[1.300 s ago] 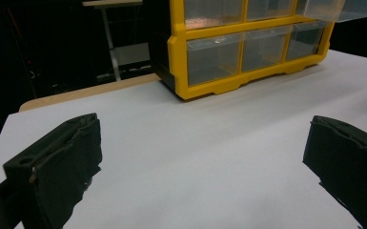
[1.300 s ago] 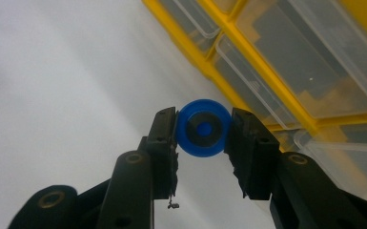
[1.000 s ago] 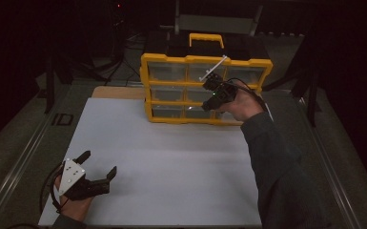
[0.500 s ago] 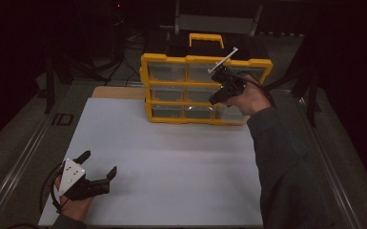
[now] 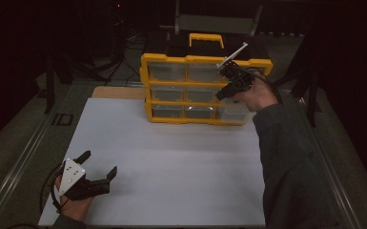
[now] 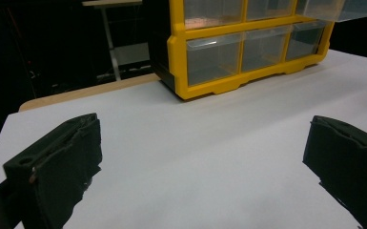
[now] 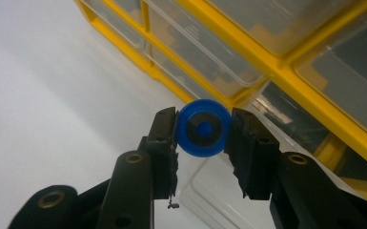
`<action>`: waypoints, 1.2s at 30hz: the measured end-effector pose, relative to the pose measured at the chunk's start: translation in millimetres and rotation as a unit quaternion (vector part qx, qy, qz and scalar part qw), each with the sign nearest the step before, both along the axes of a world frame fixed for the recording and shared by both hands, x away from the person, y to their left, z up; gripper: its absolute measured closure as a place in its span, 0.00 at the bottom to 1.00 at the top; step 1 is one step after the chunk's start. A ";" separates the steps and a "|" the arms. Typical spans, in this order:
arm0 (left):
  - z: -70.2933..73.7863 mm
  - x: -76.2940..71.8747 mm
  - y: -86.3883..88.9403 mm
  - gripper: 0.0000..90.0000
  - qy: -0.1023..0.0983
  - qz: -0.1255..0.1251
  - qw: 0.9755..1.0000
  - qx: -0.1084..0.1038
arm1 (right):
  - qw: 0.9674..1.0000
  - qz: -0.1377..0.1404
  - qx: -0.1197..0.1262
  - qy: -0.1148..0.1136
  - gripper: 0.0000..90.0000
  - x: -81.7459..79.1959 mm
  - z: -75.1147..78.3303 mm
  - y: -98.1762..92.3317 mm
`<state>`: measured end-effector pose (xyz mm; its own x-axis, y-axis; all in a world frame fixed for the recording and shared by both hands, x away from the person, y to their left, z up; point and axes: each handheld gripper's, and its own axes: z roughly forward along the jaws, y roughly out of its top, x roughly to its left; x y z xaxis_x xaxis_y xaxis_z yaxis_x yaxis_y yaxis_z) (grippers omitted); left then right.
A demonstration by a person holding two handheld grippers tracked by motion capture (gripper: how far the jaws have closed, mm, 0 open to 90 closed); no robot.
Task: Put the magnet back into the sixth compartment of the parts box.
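Blue disc (image 7: 203,128) is pinched across its rim by right gripper (image 7: 203,129); judged light, rigid, slippery. Left gripper (image 5: 97,164) is held wide open, empty.

Dim, grainy high view, surroundings of the white table (image 5: 171,157) lost in darkness, table evenly lit from above, soft glare on the clear drawers of the yellow organiser (image 5: 195,90), near jaws blurred in both gripper views.
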<state>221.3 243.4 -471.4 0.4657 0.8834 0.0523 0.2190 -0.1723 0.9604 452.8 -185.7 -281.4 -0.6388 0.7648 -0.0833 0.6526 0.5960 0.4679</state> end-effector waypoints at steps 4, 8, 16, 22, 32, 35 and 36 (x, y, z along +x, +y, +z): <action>0.0 0.1 0.0 0.00 0.000 0.000 1.000 0.000 | 1.000 -0.009 -0.001 0.004 0.70 2.1 0.0 -4.4; 0.0 0.1 0.0 0.00 0.000 0.000 1.000 -0.001 | 1.000 -0.016 -0.002 0.005 0.70 4.3 -0.4 -8.7; -0.1 0.2 -0.3 0.00 0.000 0.000 1.000 0.000 | 1.000 -0.029 -0.005 0.009 0.70 7.2 -1.3 -15.4; -0.1 0.2 -0.1 0.00 0.000 0.000 1.000 0.000 | 0.999 -0.042 -0.005 0.011 0.70 9.6 -0.6 -22.4; -0.1 0.1 0.1 0.00 0.000 0.001 1.000 0.000 | 0.998 -0.056 -0.005 0.013 0.70 11.6 0.5 -30.3; 0.0 0.0 0.0 0.00 0.000 0.000 1.000 0.000 | 0.998 -0.060 -0.009 0.017 0.70 11.7 -0.1 -31.7; -0.1 0.1 -0.1 0.00 0.000 0.000 1.000 0.000 | 0.998 -0.062 -0.009 0.017 0.70 11.8 -0.2 -32.4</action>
